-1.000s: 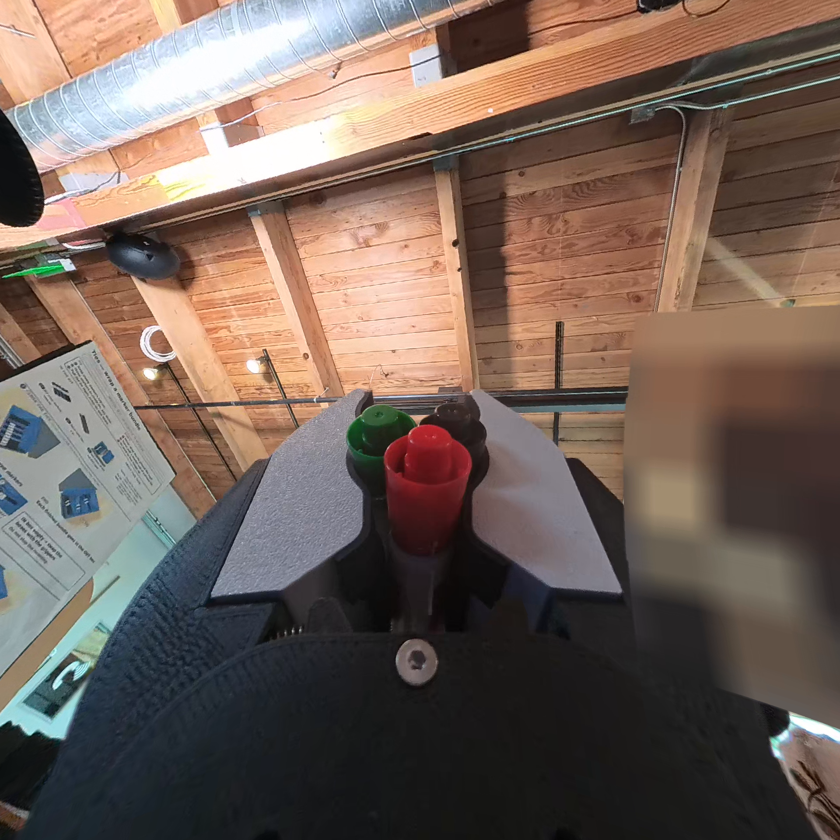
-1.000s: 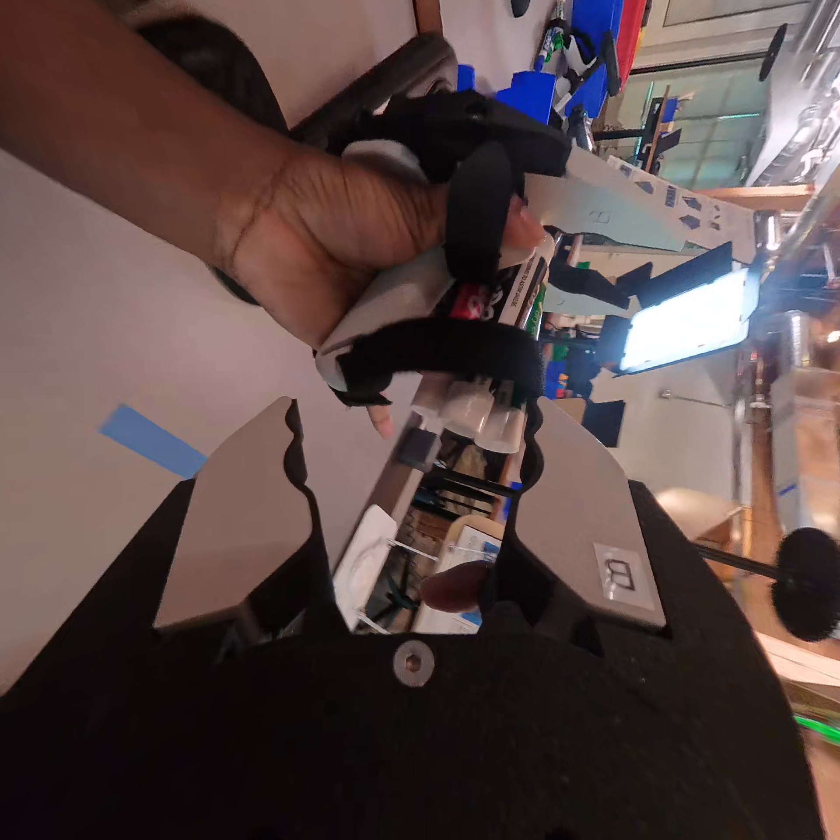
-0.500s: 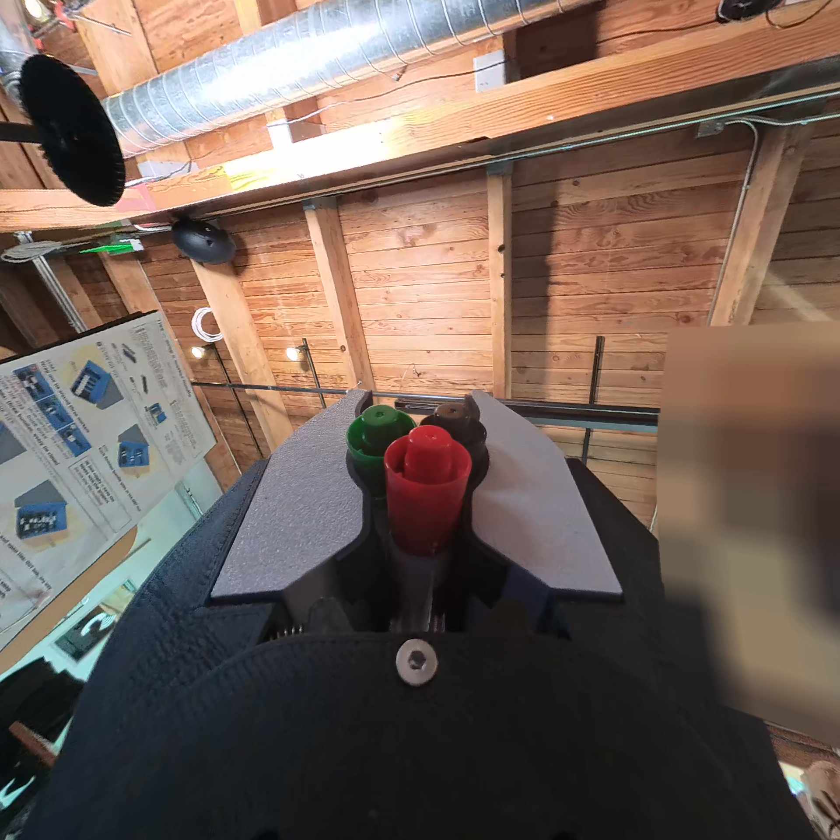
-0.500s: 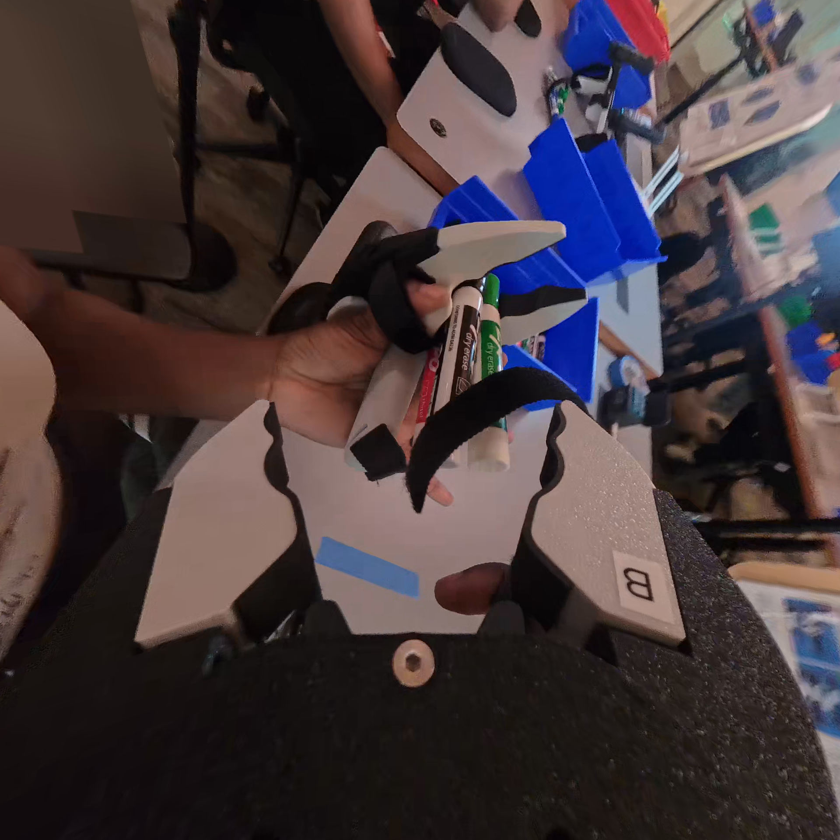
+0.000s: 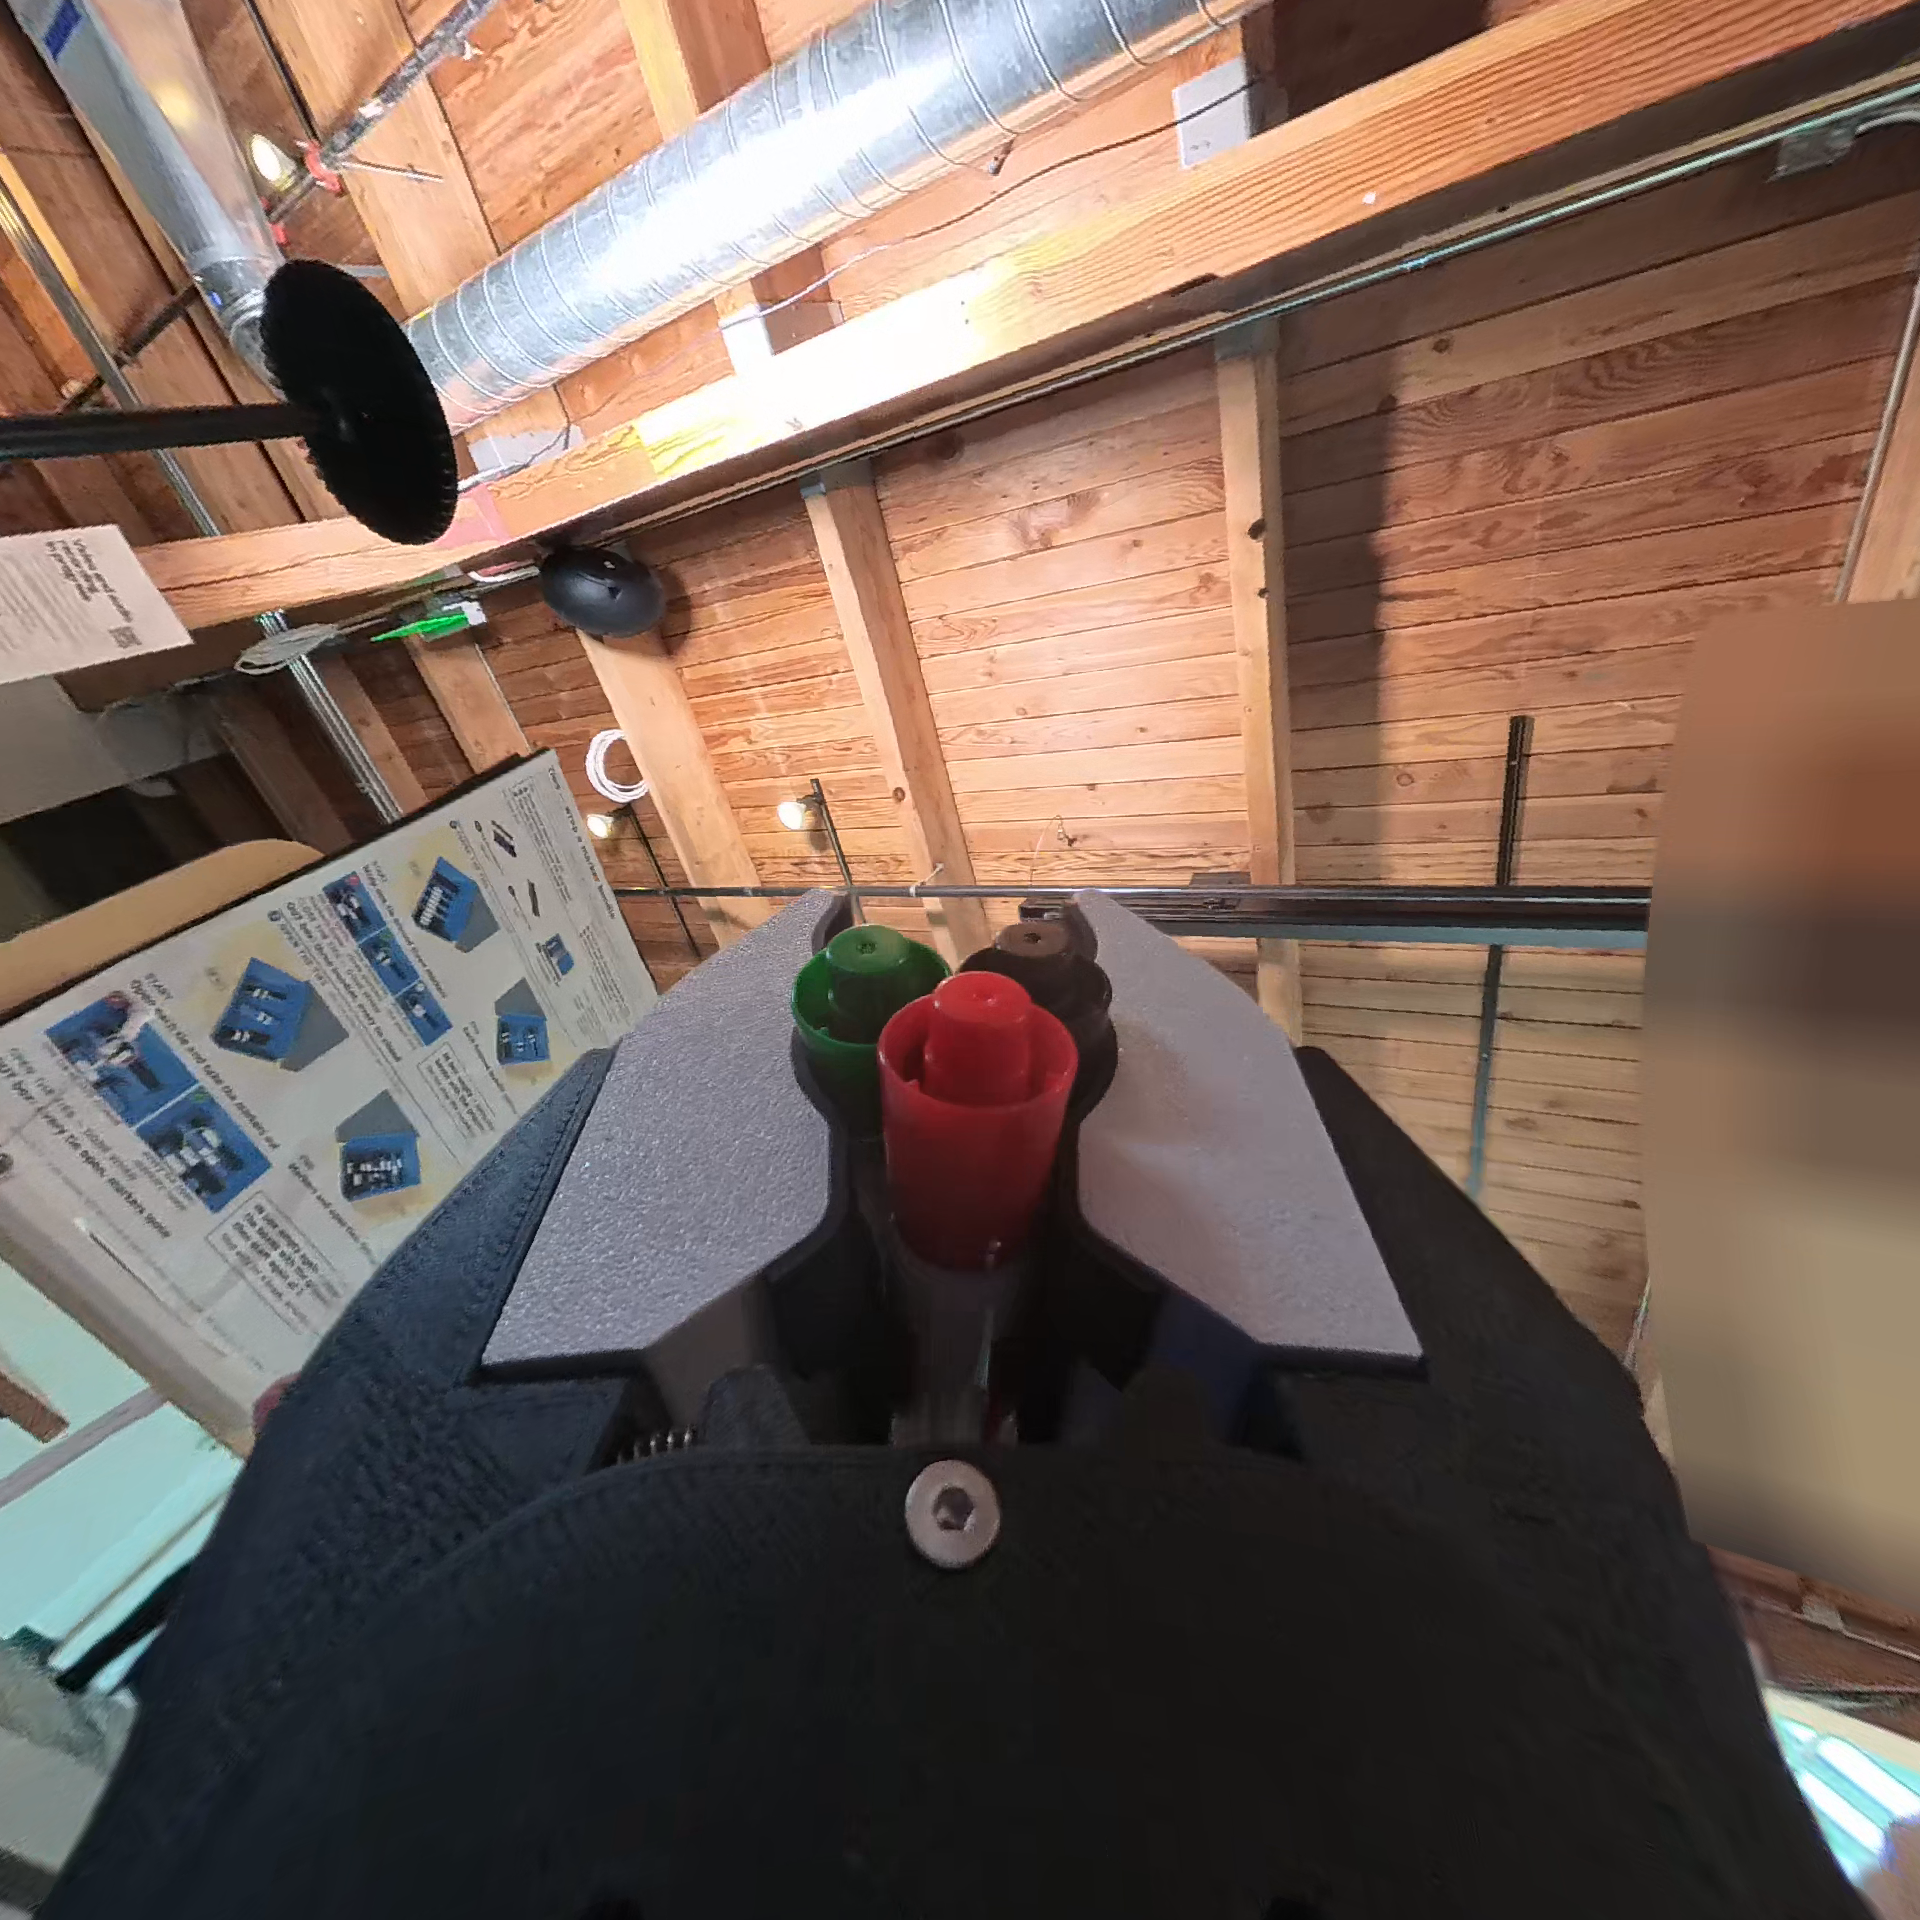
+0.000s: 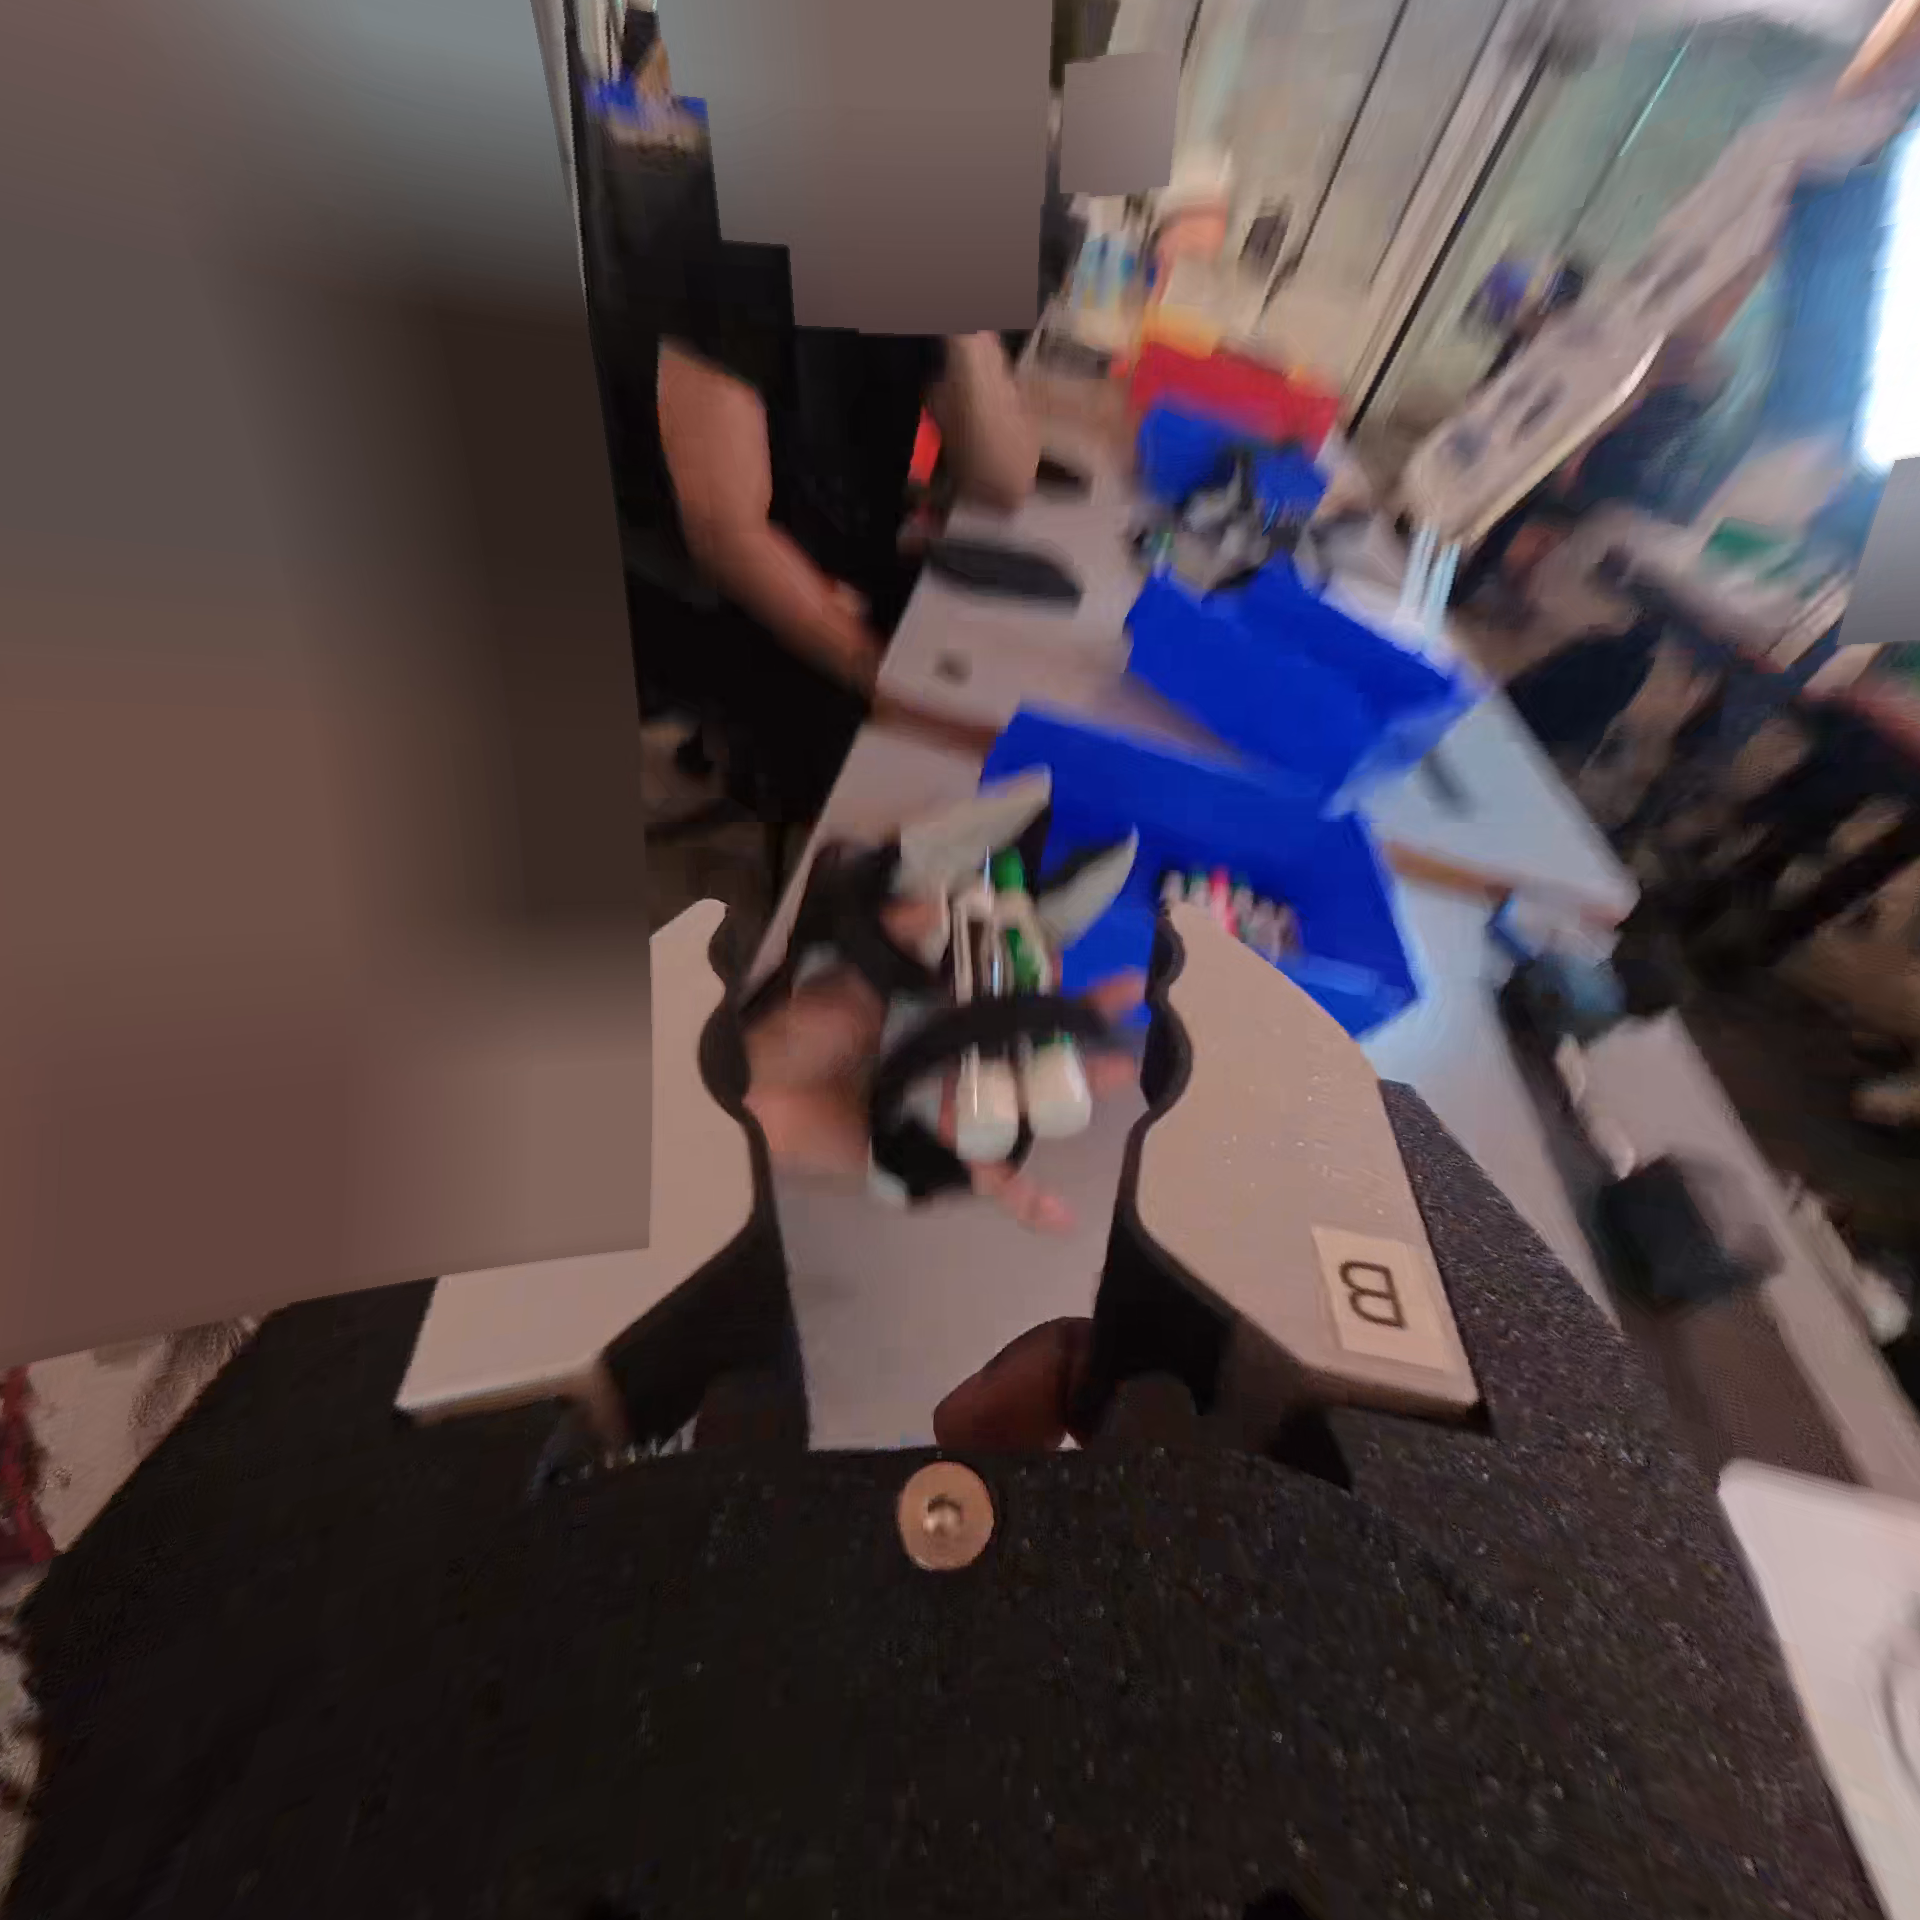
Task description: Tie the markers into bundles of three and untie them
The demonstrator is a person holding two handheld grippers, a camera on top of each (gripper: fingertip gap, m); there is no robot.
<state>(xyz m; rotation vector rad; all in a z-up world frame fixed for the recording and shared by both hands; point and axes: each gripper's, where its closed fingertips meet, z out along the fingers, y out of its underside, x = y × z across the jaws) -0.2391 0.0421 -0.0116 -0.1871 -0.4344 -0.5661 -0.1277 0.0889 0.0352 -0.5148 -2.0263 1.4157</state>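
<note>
My left gripper point(image 5: 954, 935) points up at the ceiling and is shut on three markers side by side, with a green cap point(image 5: 857, 997), a black cap point(image 5: 1039, 966) and a red cap point(image 5: 971, 1101). The right wrist view is blurred. It shows the left gripper point(image 6: 1023, 842) farther off, held by a hand point(image 6: 821, 1049), with the markers point(image 6: 1013, 935) in its fingers. A black strap point(image 6: 977, 1023) loops around the markers' lower ends. My right gripper point(image 6: 932, 925) is open with nothing between its fingers, and it faces the markers from a distance.
Blue bins point(image 6: 1226, 821) stand on the white table point(image 6: 914, 1299) behind the markers; one holds several markers point(image 6: 1236, 914). A person stands at the table's far left. Above are wooden ceiling boards, a metal duct point(image 5: 831, 187) and a poster point(image 5: 260, 1039).
The right wrist view has swung round fast and the left gripper with its markers now shows smaller and farther off. The left gripper has tilted slightly and keeps its hold on the three markers.
</note>
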